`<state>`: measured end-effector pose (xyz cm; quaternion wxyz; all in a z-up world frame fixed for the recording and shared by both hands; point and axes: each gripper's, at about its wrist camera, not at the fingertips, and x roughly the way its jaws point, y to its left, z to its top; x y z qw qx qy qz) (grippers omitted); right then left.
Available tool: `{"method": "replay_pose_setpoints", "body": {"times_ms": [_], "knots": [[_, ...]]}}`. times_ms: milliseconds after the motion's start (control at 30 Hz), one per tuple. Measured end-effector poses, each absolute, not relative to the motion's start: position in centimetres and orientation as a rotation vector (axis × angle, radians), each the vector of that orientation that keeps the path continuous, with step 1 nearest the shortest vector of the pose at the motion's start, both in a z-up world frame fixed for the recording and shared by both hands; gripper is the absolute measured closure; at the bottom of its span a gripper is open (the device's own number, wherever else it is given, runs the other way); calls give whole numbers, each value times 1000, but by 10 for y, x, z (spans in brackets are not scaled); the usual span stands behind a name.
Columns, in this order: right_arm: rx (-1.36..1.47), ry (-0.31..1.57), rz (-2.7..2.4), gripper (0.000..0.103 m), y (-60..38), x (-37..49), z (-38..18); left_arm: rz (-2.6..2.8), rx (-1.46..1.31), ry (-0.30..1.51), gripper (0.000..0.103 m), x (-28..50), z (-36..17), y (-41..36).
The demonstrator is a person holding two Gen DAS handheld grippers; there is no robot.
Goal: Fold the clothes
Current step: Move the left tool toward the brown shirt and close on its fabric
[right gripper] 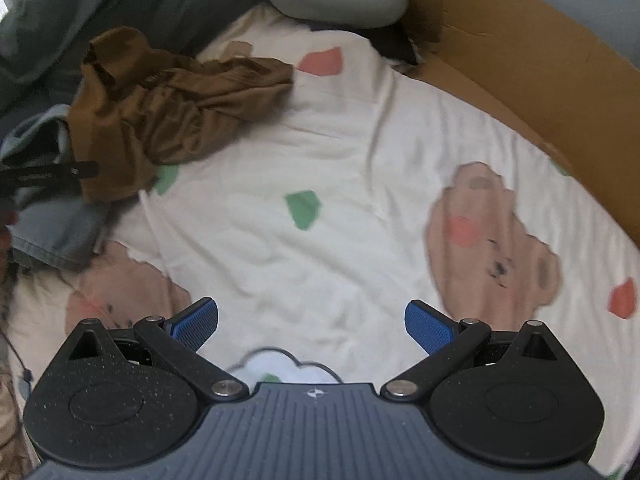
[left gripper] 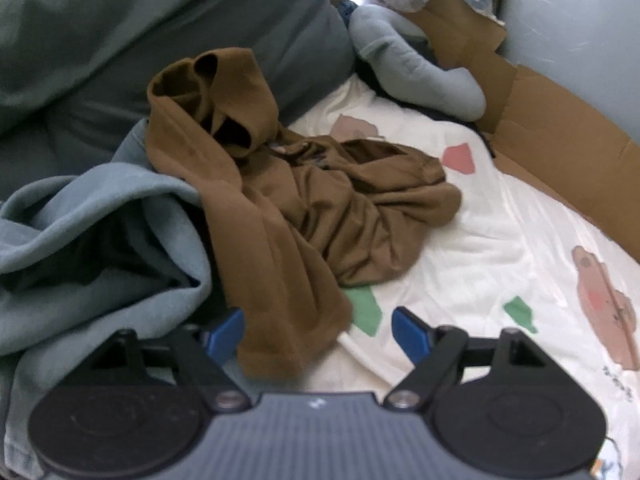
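The brown garment (left gripper: 304, 200) lies crumpled on the bed, a soft matte knit bunched into deep folds, its hood-like upper part propped upright against the dark grey-green cushion (left gripper: 160, 40) at 11 o'clock in the left wrist view. One long flat strip of it runs down toward 6 o'clock and ends between the fingers of the left claw (left gripper: 318, 332); the blue ribbed pads (left gripper: 226, 334) stand apart on either side of the strip, and whether they touch it cannot be told. A pale grey-blue fleece garment (left gripper: 92, 248), thick and loosely heaped, lies at 9 o'clock, partly under the brown one. The bed sheet (left gripper: 460, 280) is white, lightly wrinkled cotton printed with tan bears and small pink and green patches. A curved grey padded pillow (left gripper: 420, 80) sits at 1 o'clock, with creased brown cardboard (left gripper: 560, 160) running along the edge at 2 to 3 o'clock. In the right wrist view the right claw (right gripper: 312, 326) hangs over bare sheet (right gripper: 340, 160) with its fingers wide apart and nothing between them; the brown garment (right gripper: 172, 112) lies at 10 o'clock, well apart from it, and the cardboard (right gripper: 540, 72) forms a smooth curved wall from 12 to 3 o'clock.
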<state>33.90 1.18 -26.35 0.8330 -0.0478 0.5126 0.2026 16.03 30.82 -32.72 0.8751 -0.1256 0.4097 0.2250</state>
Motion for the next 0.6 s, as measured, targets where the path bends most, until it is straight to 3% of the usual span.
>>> {"method": "replay_pose_setpoints", "body": {"times_ms": [167,233,300,333,367,400,600], "knots": [[-38,1071,433,1,23,347,-275,509,-274,867,21,168,-353,324],[-7,1061,432,1,26,350,-279,509,-302,866,32,169,-361,330],[22,1050,433,1,29,352,-284,503,-332,869,59,170,-366,334],[40,1047,428,1,30,354,-287,507,-331,876,66,169,-367,334],[61,1046,419,1,31,354,-290,516,-324,885,86,169,-366,334],[84,1045,409,1,32,355,-292,516,-329,886,97,168,-365,334],[182,1041,371,1,43,353,-306,461,-356,876,100,149,-348,329]]}}
